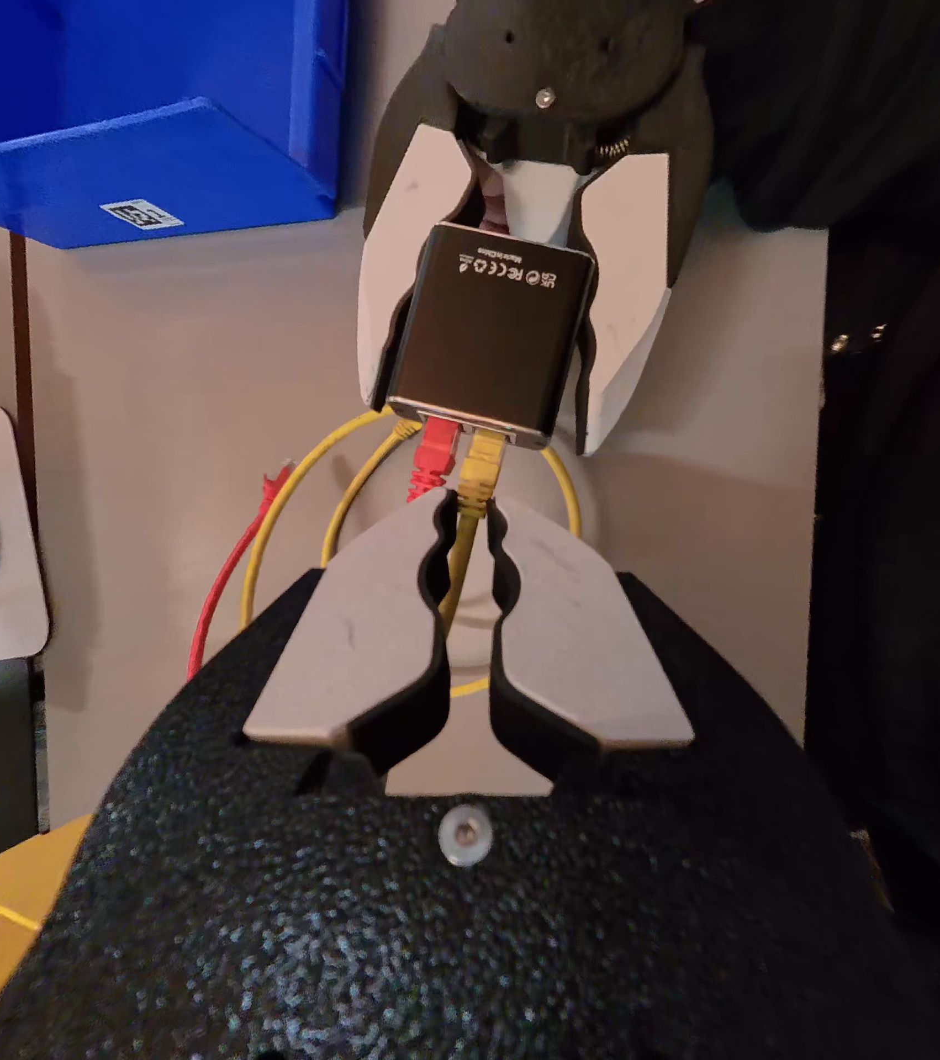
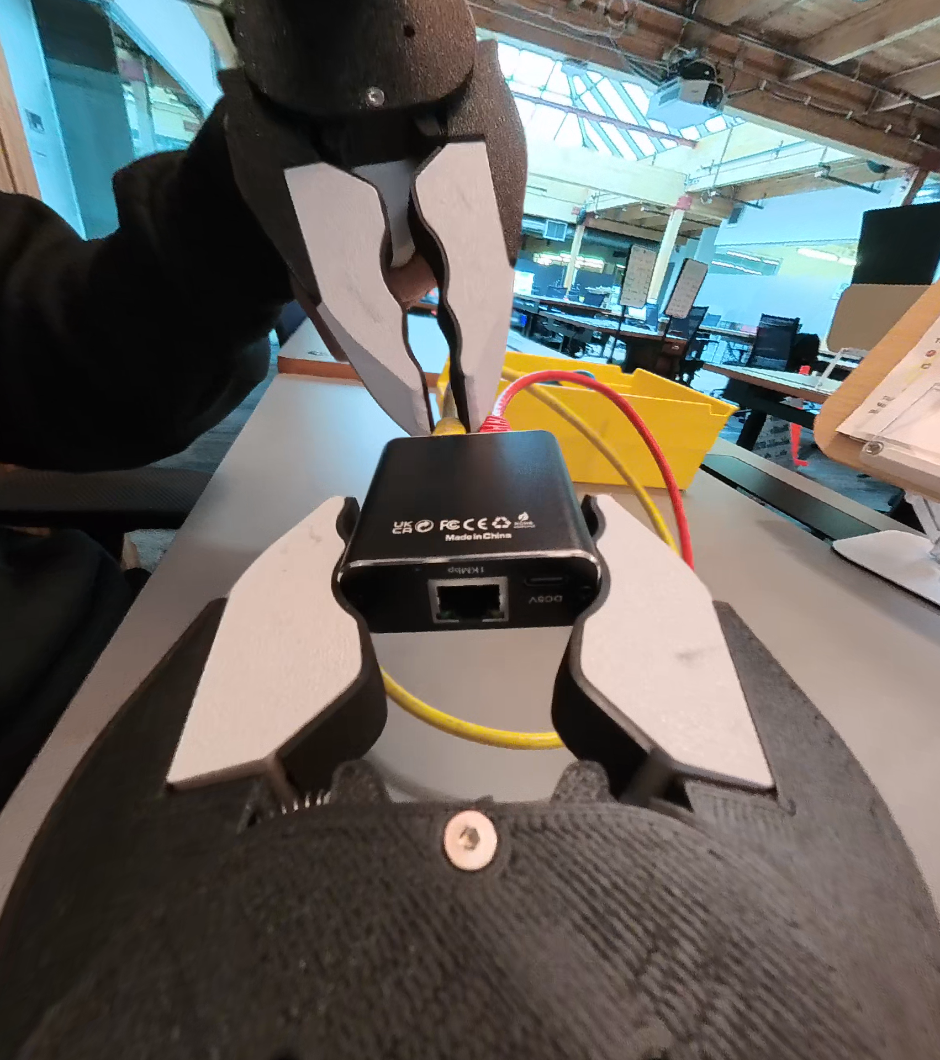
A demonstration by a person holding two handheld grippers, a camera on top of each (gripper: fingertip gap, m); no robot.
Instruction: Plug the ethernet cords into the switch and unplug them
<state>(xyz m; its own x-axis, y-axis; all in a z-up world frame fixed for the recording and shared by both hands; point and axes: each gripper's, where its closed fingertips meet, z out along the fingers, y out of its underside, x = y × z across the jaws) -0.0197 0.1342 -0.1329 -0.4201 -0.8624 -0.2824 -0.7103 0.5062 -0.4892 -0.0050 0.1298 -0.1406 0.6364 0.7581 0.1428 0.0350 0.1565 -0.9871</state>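
My right gripper (image 2: 467,507) is shut on the black switch (image 2: 467,499) and holds it by its sides above the grey table. It shows from the front in the left wrist view (image 1: 485,419), with the switch (image 1: 490,327) between its fingers. A red plug (image 1: 434,453) and a yellow plug (image 1: 482,459) sit side by side in the switch's ports. My left gripper (image 1: 465,499) is shut on the yellow cord just behind its plug. In the right wrist view, the left gripper (image 2: 453,421) comes down at the switch's far side. The near port (image 2: 469,599) is empty.
The red cord's free end (image 1: 272,487) lies on the table (image 1: 140,401) among yellow loops. A blue bin (image 1: 140,143) stands at the back left. A yellow bin (image 2: 599,424) is behind the switch. A document stand (image 2: 915,401) is at right, a black sleeve (image 2: 83,315) at left.
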